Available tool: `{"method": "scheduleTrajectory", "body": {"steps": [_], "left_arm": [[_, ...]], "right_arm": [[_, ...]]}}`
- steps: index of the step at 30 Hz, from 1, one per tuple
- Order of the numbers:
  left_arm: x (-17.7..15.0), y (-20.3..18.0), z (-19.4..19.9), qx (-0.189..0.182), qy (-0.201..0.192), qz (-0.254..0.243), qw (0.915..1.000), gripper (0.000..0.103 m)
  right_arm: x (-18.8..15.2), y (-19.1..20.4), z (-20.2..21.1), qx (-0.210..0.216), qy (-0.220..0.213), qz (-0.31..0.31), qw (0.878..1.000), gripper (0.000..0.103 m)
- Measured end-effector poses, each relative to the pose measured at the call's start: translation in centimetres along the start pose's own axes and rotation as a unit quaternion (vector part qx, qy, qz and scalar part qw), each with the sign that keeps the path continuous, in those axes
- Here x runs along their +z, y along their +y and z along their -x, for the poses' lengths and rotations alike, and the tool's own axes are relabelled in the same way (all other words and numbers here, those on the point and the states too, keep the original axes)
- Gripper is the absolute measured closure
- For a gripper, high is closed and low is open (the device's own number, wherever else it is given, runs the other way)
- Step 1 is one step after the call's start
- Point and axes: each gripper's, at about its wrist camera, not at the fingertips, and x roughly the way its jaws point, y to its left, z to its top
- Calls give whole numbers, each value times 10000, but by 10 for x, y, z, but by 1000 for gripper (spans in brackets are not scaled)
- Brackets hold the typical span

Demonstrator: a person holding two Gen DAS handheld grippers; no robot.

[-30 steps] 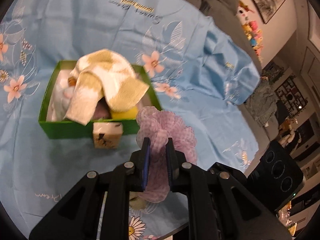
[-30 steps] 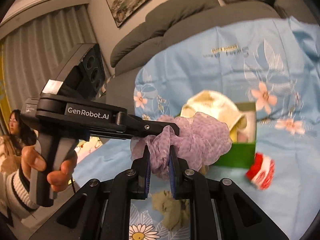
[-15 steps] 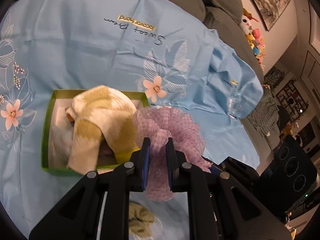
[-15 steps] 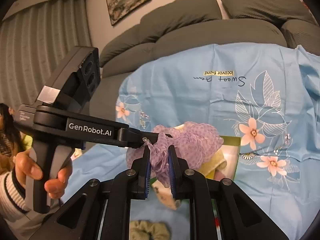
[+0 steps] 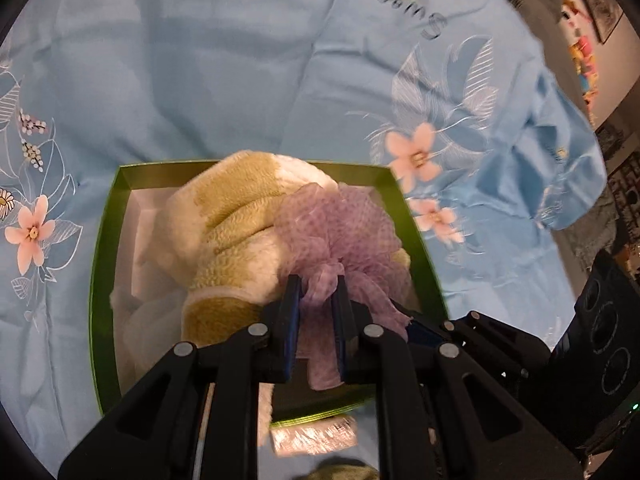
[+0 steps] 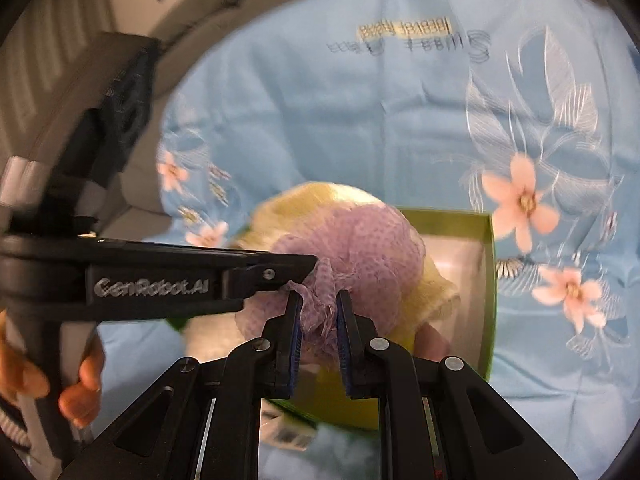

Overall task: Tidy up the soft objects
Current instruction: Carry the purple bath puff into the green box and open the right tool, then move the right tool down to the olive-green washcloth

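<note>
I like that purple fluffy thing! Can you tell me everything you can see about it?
The purple puff is a scrunched ball of thin lilac netting with little darker dots, soft and ruffled like a bath pouf. Both grippers pinch it: the left gripper and the right gripper are each shut on a gathered bit of mesh. It hangs over the green box, against the yellow-and-white fluffy towel heaped inside. Whether it rests on the towel or only brushes it, I cannot tell.
</note>
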Motion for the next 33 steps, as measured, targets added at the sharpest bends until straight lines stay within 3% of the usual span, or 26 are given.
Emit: {"method": "scheduleTrajectory", "body": {"steps": [7,10,11,14,15,22,28,33], "left_arm": [[5,7,-29,238,190,-55,9995,88],[6,9,-34,267,239,-69,9993,78],[6,10,-33,253,251,-45,9994,66],[5,3,-29,167,253,-101,9995,26],[5,-1,-24,134,231,-146,9995,23],[-8,-31,4,232,53,-530,9983,20],[-23,-41,45,168,-263,-592,9978,15],[-45,-45,74,264,-416,-597,9970,15]], "right_arm": [[0,-16,-26,-291,510,-126,9982,84],[-2,-21,-26,-452,612,-134,9970,58],[-3,-23,-23,-493,611,-140,9968,53],[-5,-26,-8,-499,523,-161,9973,52],[-6,-26,-2,-511,486,-139,9974,52],[-18,-15,61,-707,58,117,9974,51],[-38,-5,112,-533,-371,-107,9978,41],[-63,5,131,-489,-423,-156,9978,41]]}}
